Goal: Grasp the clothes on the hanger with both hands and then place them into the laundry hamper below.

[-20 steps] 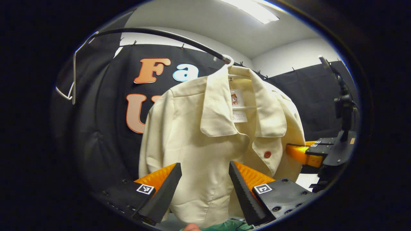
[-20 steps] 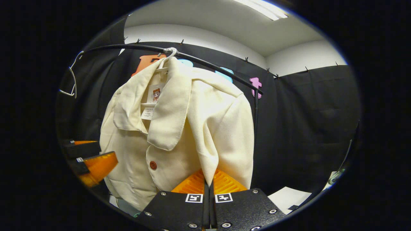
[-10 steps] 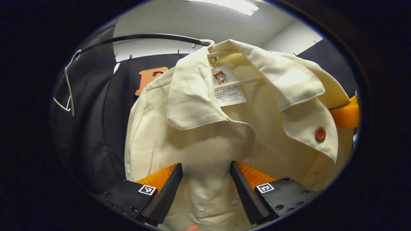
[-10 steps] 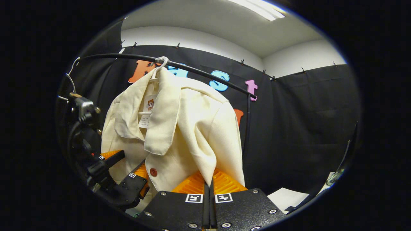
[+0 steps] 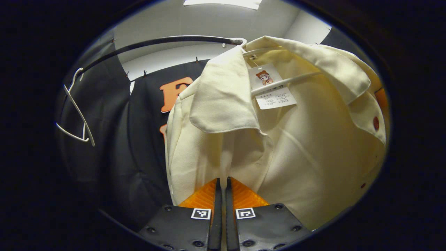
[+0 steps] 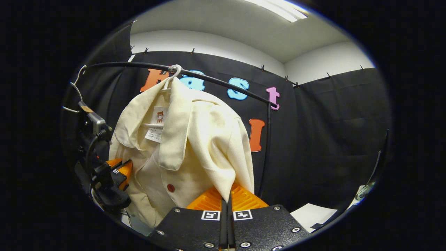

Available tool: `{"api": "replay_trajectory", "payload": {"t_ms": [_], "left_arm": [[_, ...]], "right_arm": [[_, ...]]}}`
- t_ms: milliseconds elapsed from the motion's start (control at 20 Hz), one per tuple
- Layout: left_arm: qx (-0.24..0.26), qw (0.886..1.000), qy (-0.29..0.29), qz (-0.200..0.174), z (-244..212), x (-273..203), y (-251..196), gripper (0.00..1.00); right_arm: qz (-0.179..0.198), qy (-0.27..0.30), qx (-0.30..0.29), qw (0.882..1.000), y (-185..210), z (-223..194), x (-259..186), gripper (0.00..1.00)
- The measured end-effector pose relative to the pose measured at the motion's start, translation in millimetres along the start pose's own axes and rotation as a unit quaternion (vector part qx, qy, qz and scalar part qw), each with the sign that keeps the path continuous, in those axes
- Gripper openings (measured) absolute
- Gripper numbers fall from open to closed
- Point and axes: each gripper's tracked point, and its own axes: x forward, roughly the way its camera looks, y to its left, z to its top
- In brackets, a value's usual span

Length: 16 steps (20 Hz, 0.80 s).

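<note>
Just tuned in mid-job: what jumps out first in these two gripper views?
A cream jacket hangs on a white hanger from the black rail, large in both views. The left gripper has its fingers shut on the jacket's front panel below the collar, and the right gripper is shut on a fold of it on the other side. A bare white hanger hangs at the rail's far end.

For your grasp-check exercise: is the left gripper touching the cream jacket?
Touching. In the left gripper view the left gripper has its fingers closed together on a fold of the cream jacket, the fabric rising from between them.
</note>
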Motion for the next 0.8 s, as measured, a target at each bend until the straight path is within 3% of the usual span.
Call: {"api": "replay_trajectory", "payload": {"t_ms": [350, 800], "left_arm": [[0.002, 1.000, -0.017, -0.007, 29.0, -37.6, 40.1, 0.10], [0.010, 0.998, -0.059, -0.009, 98.9, -63.9, 86.3, 0.10]], "right_arm": [[-0.011, -0.021, -0.019, 1.000, -10.5, 14.1, -6.6, 0.00], [-0.050, -0.069, -0.020, 0.996, -42.5, 59.2, -23.6, 0.00]]}}
